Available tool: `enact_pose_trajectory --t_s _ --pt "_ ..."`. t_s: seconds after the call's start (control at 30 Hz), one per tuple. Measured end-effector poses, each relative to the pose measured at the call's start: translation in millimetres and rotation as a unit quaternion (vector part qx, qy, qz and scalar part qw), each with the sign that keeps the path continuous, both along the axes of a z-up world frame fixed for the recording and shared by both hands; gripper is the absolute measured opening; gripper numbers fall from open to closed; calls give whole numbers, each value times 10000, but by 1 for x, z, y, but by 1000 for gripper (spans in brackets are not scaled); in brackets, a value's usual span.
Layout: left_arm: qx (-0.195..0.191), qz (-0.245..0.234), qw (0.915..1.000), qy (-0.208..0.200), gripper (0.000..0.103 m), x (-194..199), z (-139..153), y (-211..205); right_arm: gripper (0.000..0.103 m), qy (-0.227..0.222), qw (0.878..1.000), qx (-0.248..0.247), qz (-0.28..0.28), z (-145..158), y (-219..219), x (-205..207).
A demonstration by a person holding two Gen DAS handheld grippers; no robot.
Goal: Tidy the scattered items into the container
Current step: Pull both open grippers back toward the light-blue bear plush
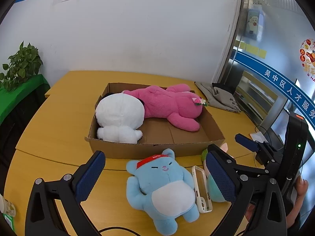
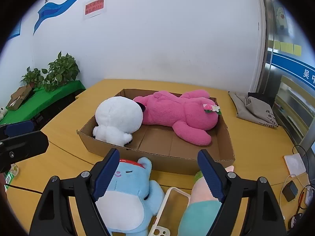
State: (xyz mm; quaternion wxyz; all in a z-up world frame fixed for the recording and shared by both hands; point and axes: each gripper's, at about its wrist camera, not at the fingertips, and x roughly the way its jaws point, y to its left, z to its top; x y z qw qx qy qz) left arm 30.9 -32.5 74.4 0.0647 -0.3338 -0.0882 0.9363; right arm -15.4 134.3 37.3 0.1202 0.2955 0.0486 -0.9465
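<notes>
A shallow cardboard box [image 1: 157, 147] [image 2: 226, 153] on the yellow table holds a white plush [image 1: 118, 116] [image 2: 118, 116] and a pink plush [image 1: 169, 106] [image 2: 177, 116]. In front of it lie a blue plush cat [image 1: 163, 188] [image 2: 126, 200], a clear phone case [image 1: 201, 188] [image 2: 169, 210] and a teal-and-pink plush [image 1: 213, 186] [image 2: 198, 206]. My left gripper [image 1: 157, 179] is open above the blue cat. My right gripper [image 2: 157, 175] is open over the phone case, between the blue cat and the teal plush; it also shows in the left wrist view [image 1: 232, 147].
A grey cloth bag [image 1: 218, 96] [image 2: 254, 108] lies right of the box. Chargers and cables [image 2: 295, 188] sit at the table's right edge. Potted plants [image 2: 59, 72] stand on a green-covered shelf at left. A white wall is behind the table.
</notes>
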Motion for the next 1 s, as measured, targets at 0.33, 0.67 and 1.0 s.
enact_pose_trajectory --t_s 0.33,0.67,1.0 --pt "58 -78 9999 -111 103 -4 -8 1 81 -53 10000 -18 -36 -3 4 0" --pt "89 -102 9996 -245 103 -8 -19 1 82 -126 9999 -2 -40 -8 5 -1" --pt "181 -97 9991 -372 103 -14 -29 -3 82 -219 9997 32 -32 -13 6 -3"
